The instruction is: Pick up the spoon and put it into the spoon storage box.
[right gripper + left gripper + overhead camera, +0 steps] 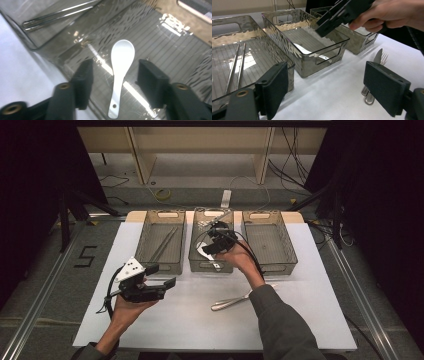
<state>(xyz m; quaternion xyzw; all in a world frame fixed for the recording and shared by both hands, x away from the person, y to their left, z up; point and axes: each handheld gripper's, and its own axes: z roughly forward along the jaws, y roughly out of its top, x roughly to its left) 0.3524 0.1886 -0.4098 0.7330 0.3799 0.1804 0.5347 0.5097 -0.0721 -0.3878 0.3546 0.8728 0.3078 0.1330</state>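
A white spoon (pixel 121 72) lies flat on the floor of the middle bin (pixel 198 255), one of three clear plastic bins set in a row along the far edge of the table (pixel 310 320). The right tongs (pixel 115 75) hang over that bin with jaws apart on either side of the spoon's handle, the pads clear of it and nothing gripped. The spoon's bowl points away from the tongs, and the small hole in its handle sits near the bin's near wall. From the high view the right tongs (pixel 216 242) are seen held by a hand over the middle bin. The left tongs (pixel 161 276) are open and empty, held above the table just in front of the left bin (pixel 142 252), where a pair of metal chopsticks (pixel 165 244) lies lengthwise. The right bin (pixel 287 252) stands at the far right of the row. A metal fork (pixel 235 301) and knife (pixel 377 56) lie together on the white table towards the near edge, below the right forearm.
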